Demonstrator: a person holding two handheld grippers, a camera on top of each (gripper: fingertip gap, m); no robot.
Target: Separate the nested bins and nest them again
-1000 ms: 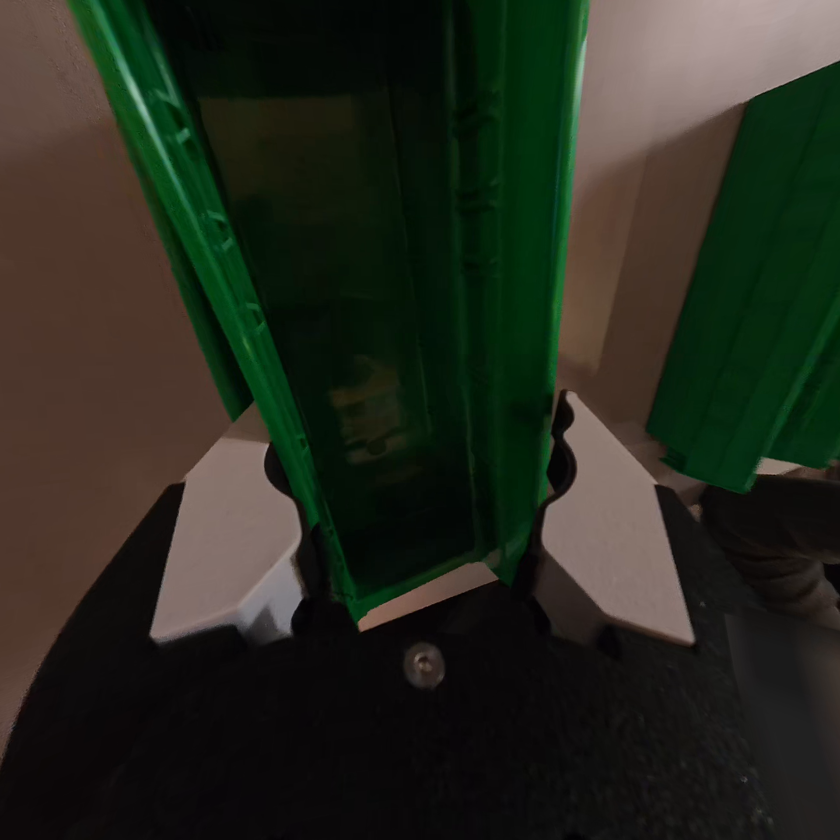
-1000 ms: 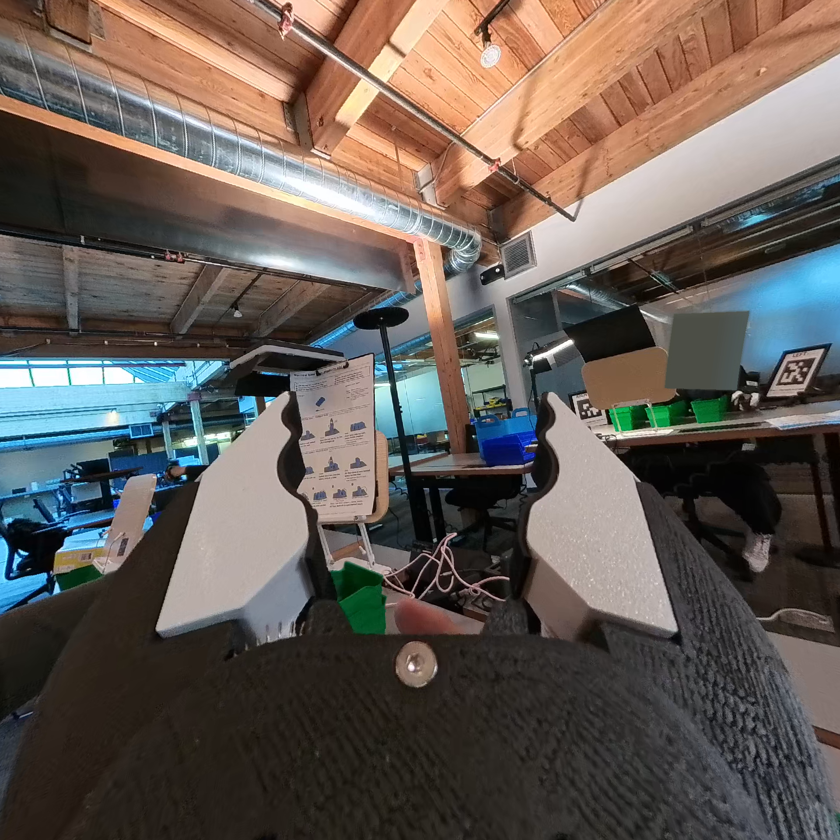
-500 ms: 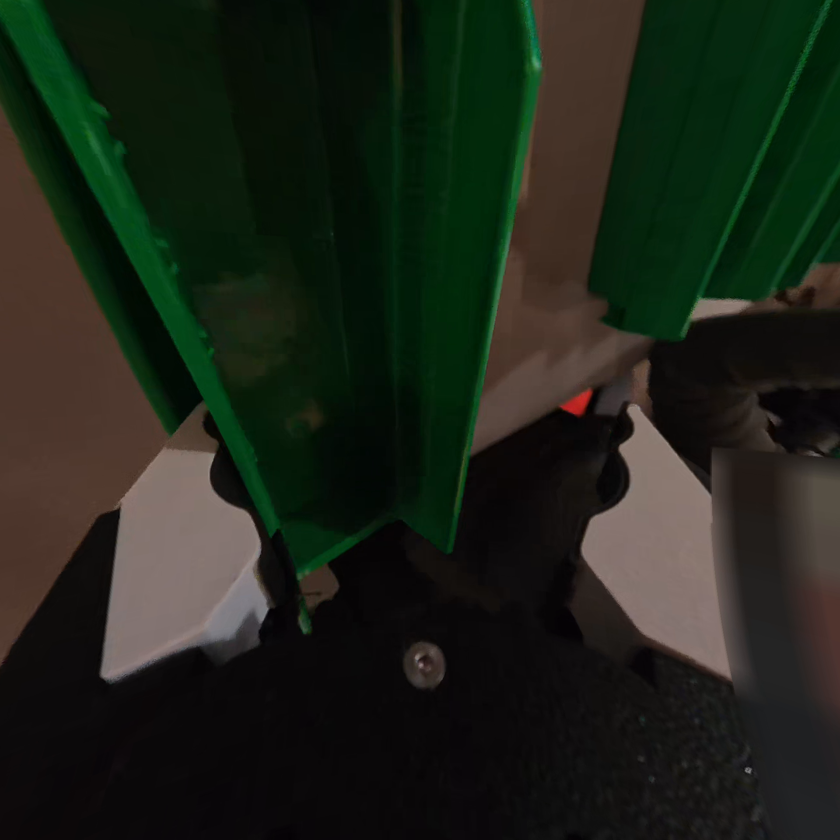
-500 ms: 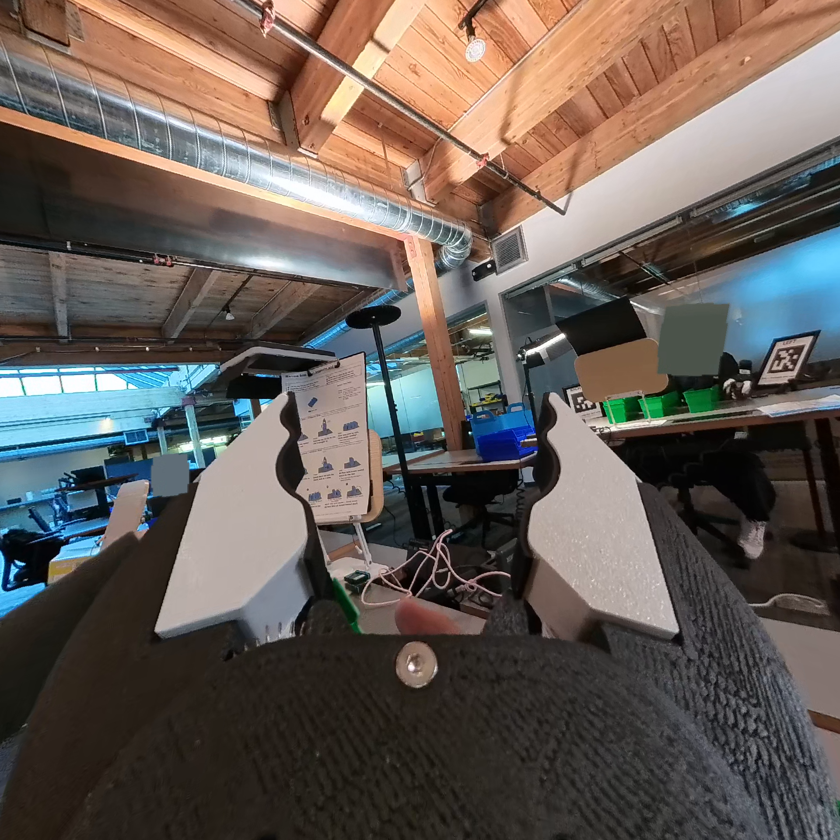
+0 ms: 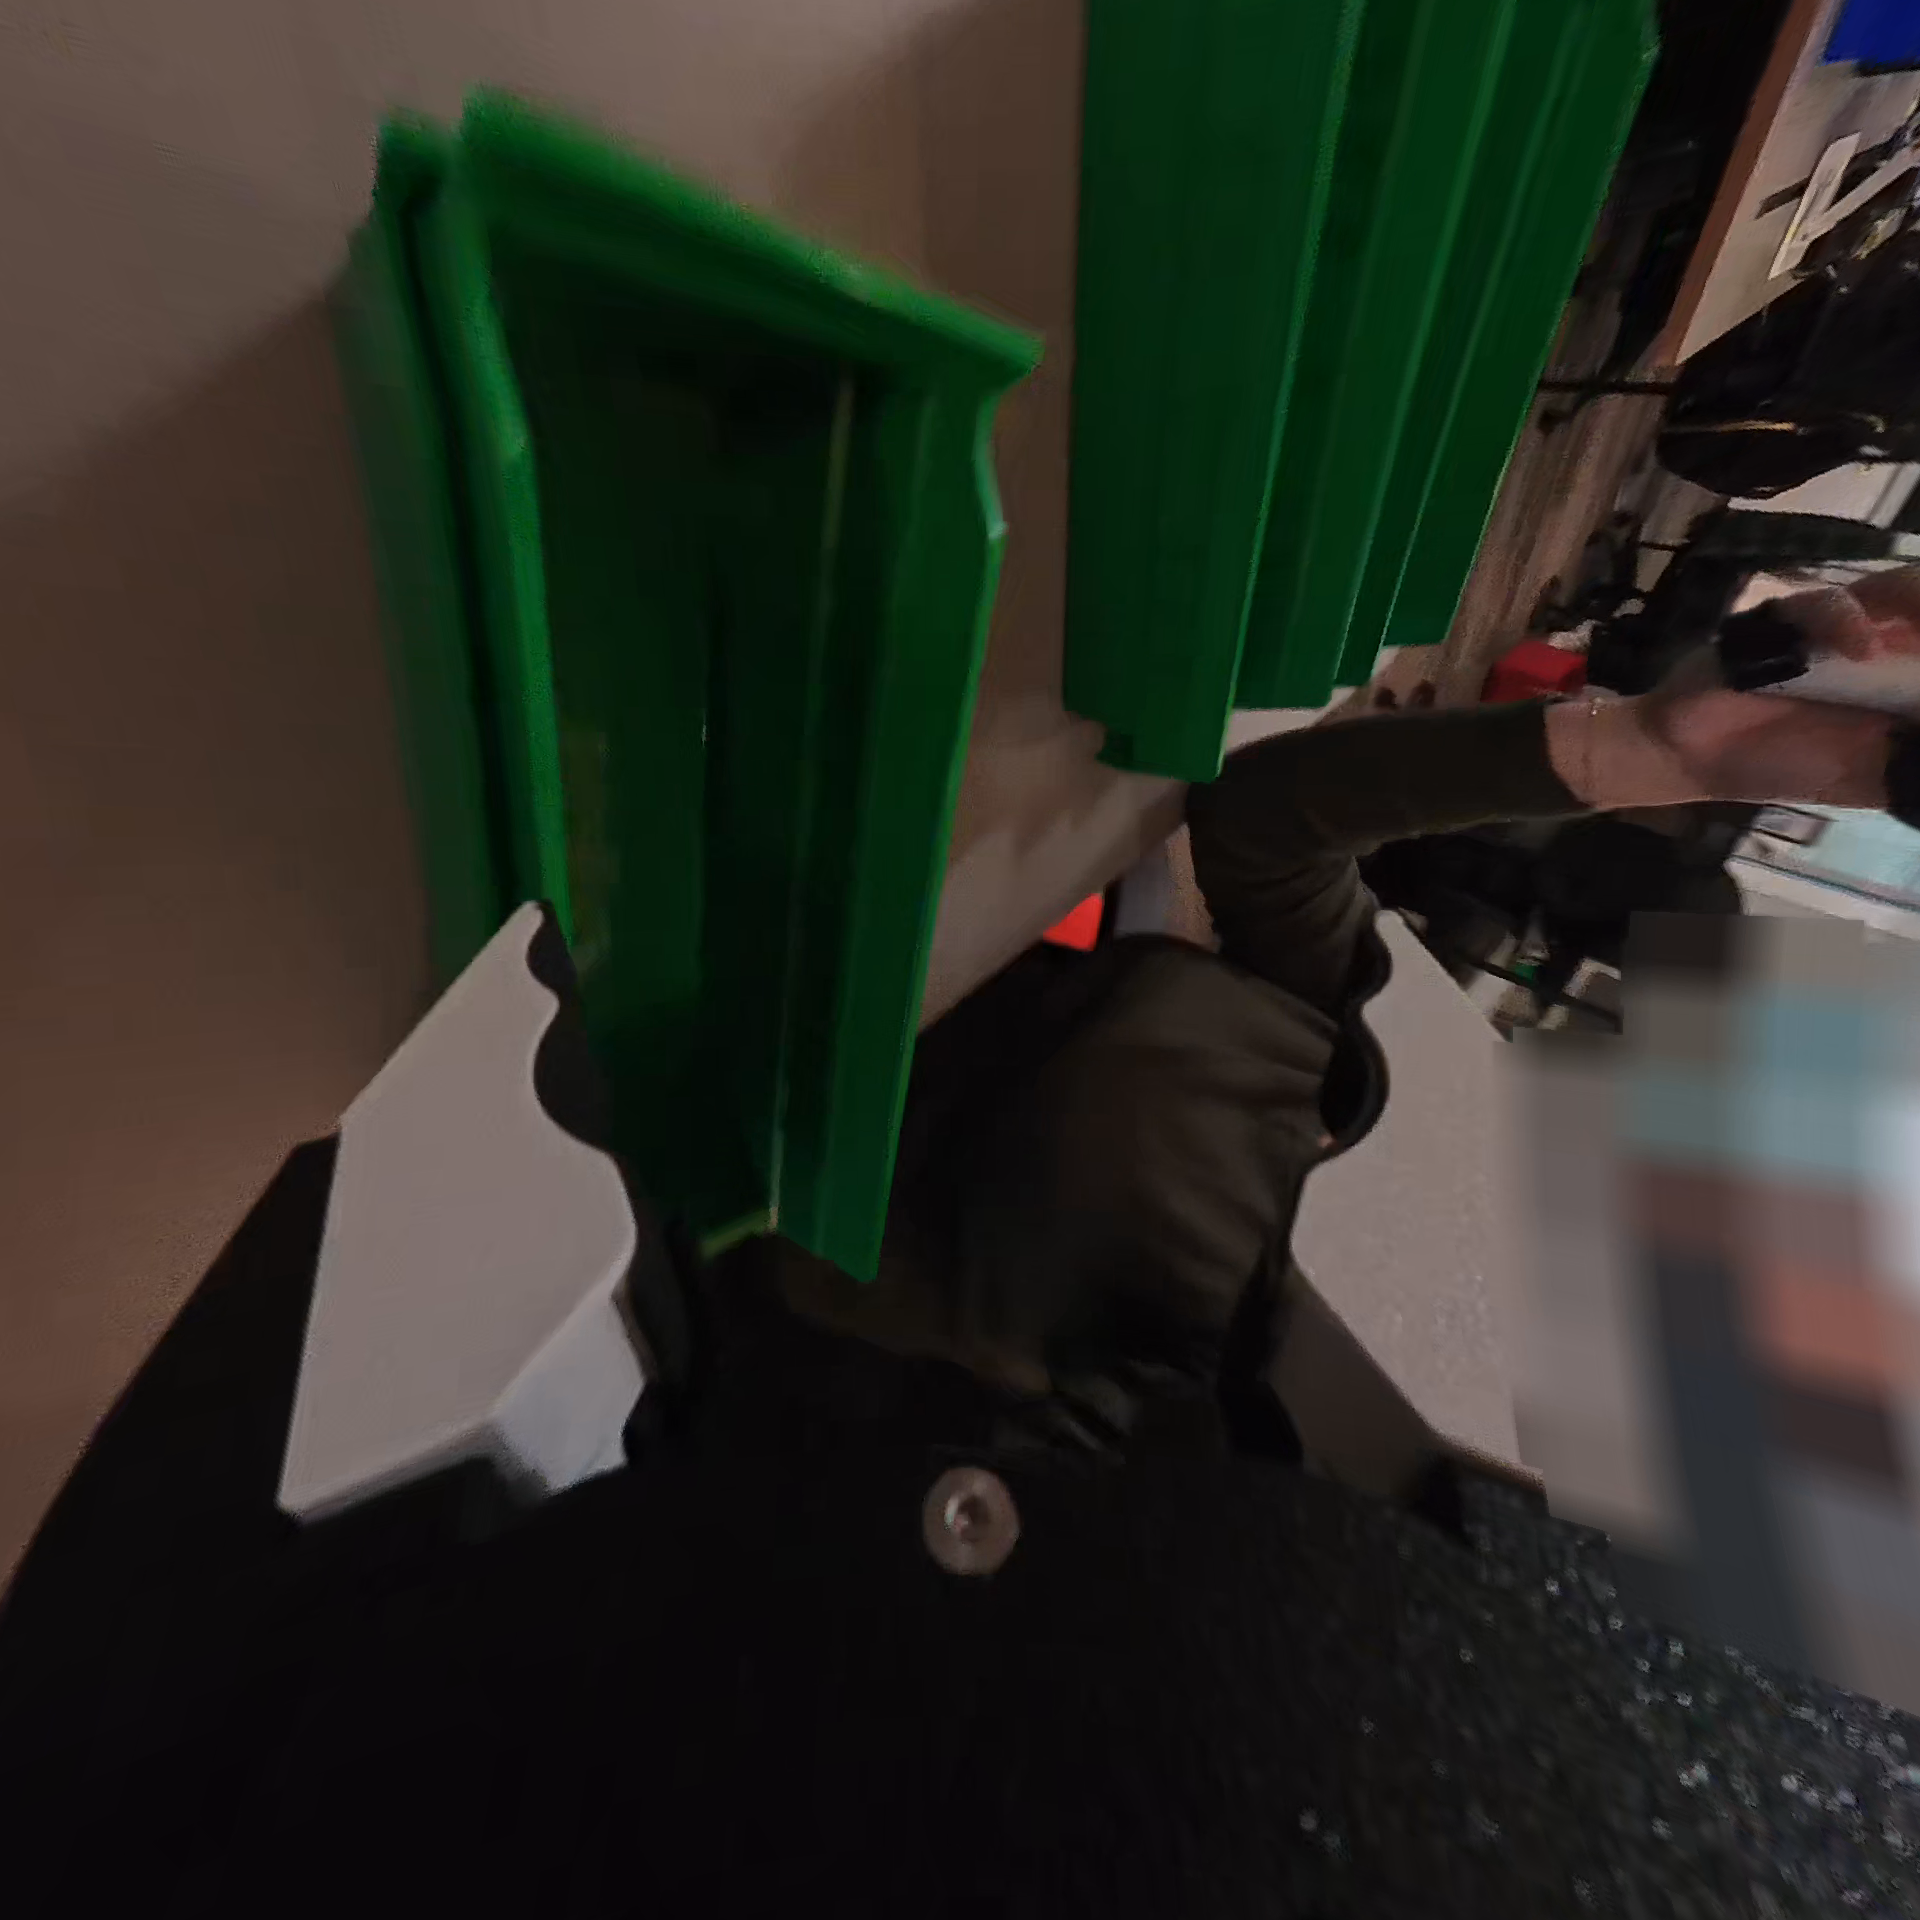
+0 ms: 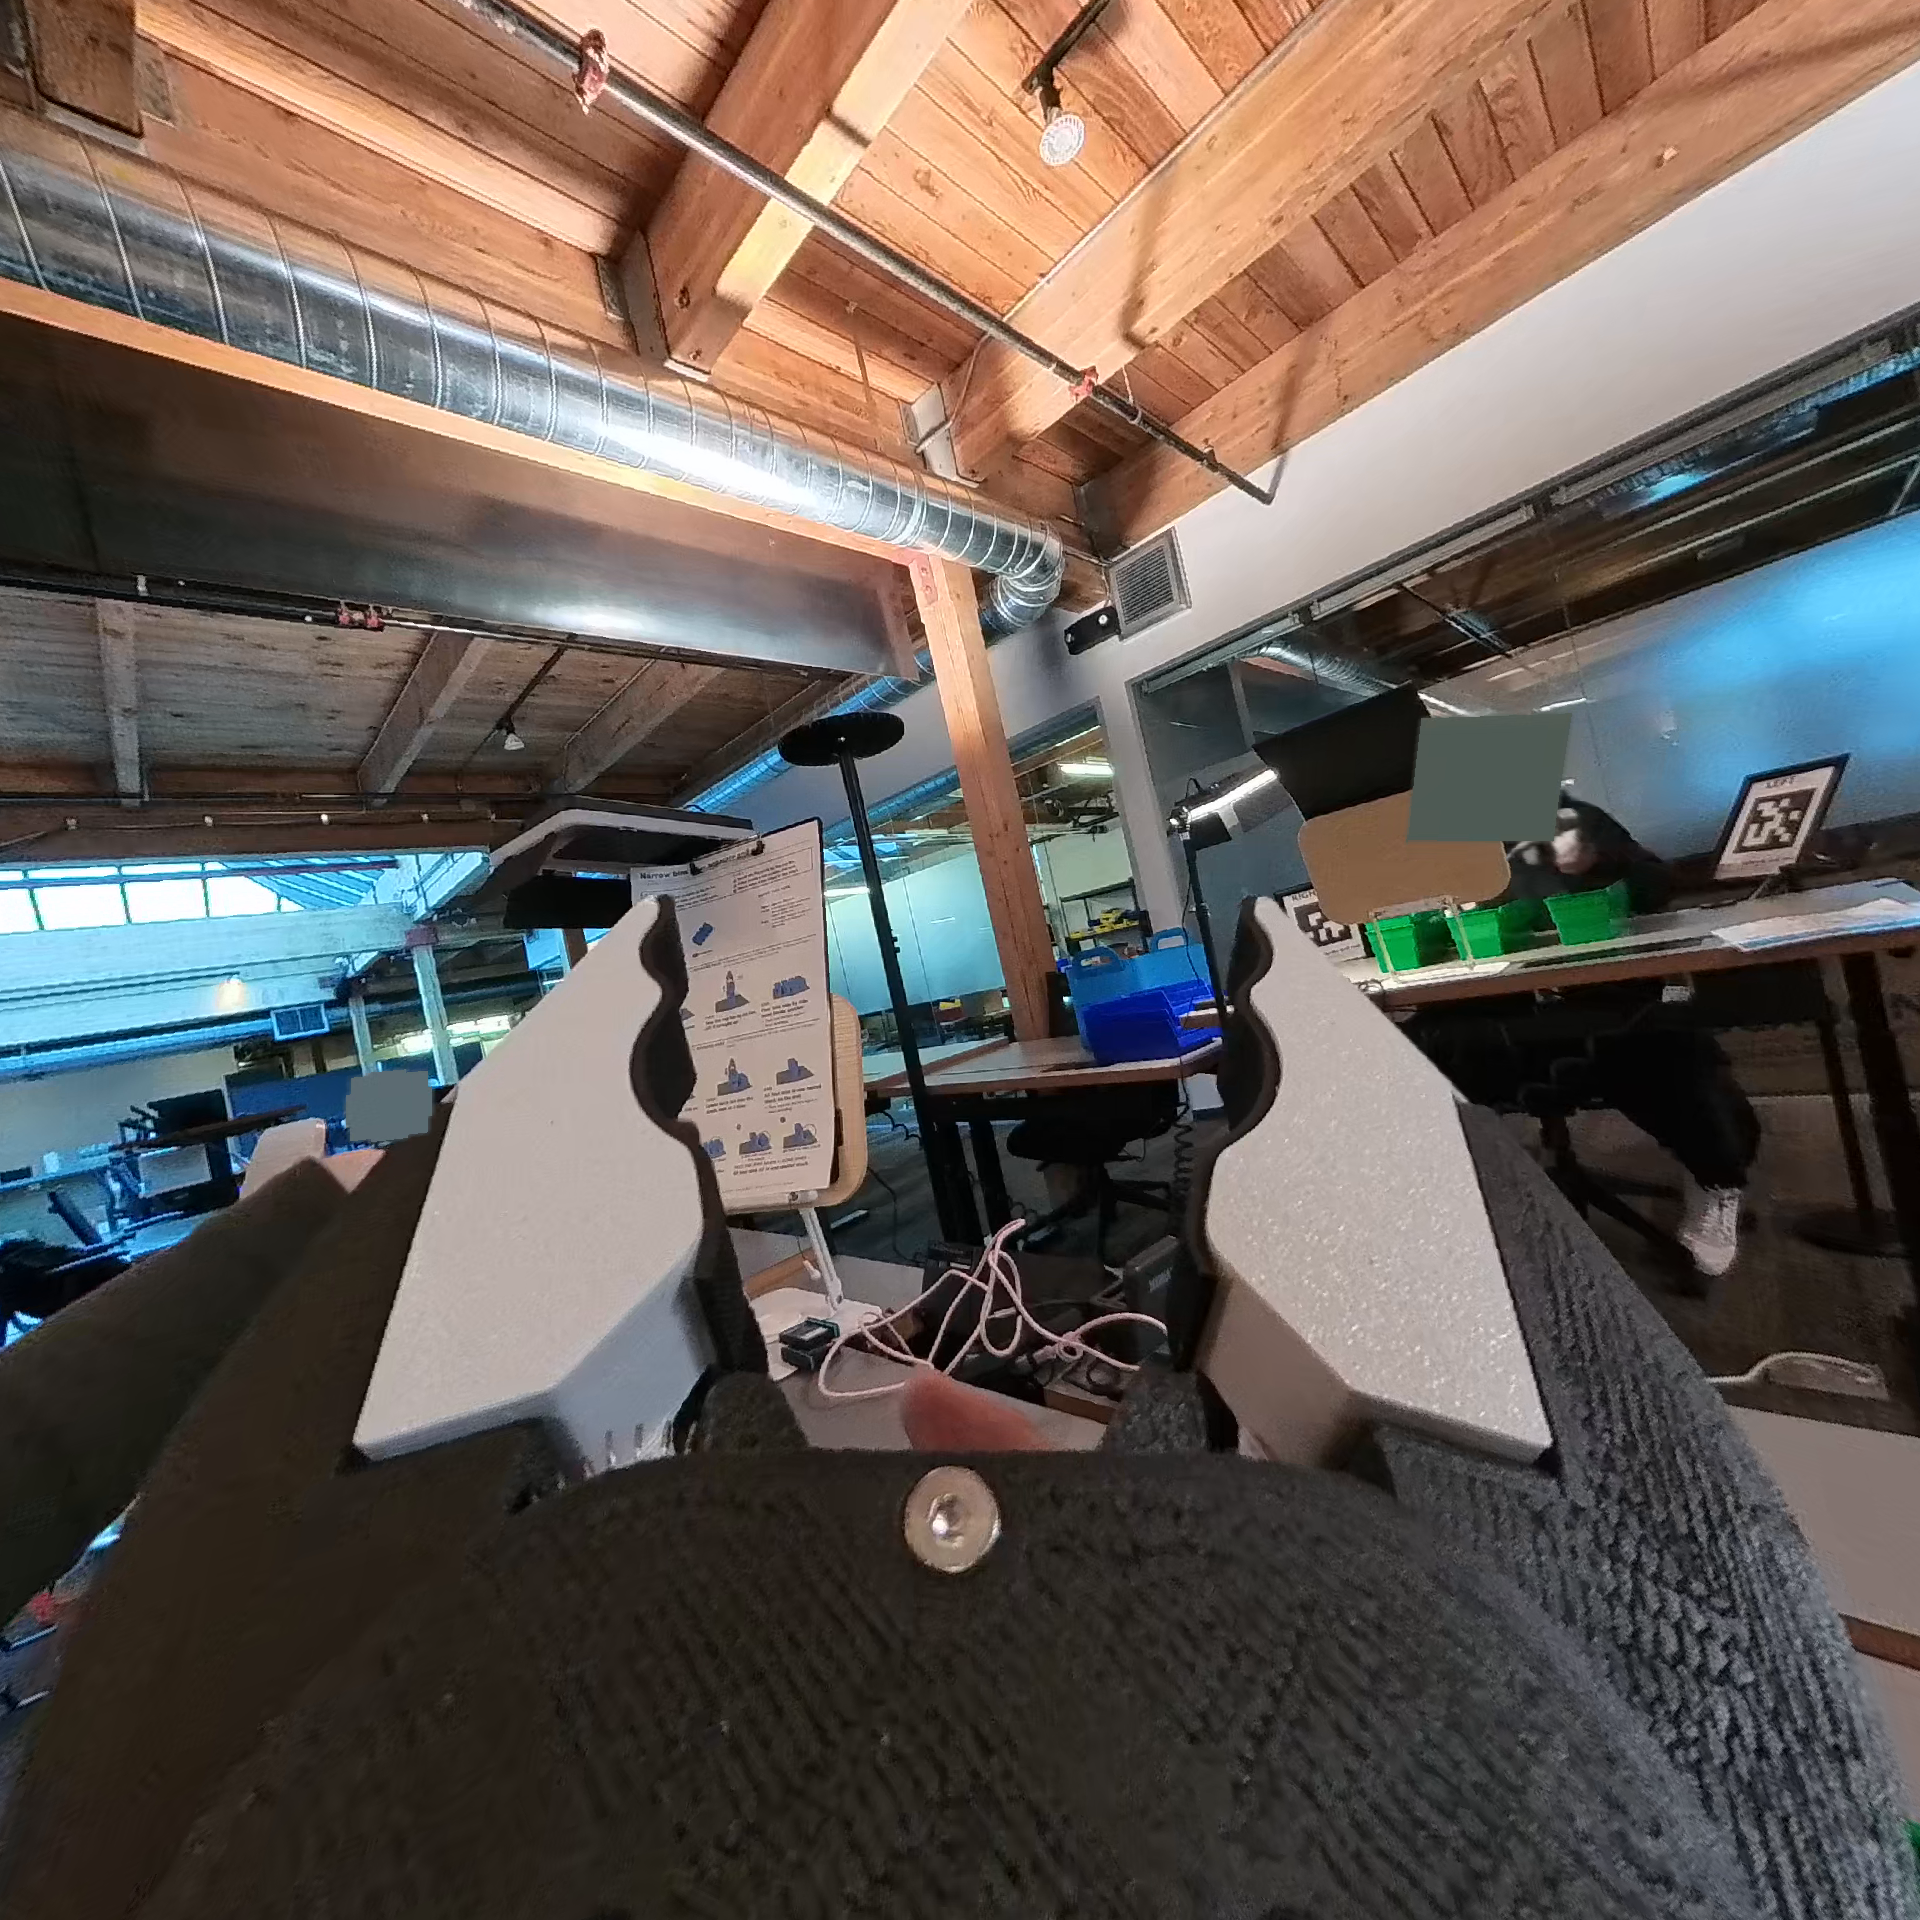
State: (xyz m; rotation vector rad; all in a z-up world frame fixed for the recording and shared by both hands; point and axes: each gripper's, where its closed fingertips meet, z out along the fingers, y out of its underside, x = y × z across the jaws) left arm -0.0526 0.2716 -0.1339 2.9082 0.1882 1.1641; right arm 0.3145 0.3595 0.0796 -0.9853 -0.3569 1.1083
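The left tool (image 5: 956, 1091) has been opened: a second ago its fingers were clamped on the near wall of the green bin (image 5: 727, 675); now they are spread wide, and only the left finger (image 5: 468, 1195) is seen beside or touching the bin's edge. The bin has been let go and appears to lie on the counter (image 5: 156, 623), near a second green bin (image 5: 1299, 364) to its right. From this it is judged that a bin has been set down and the next grasp is due. The right tool (image 6: 956, 1091), unchanged, is held spread and empty, aimed up at the room, with no bin in its view.
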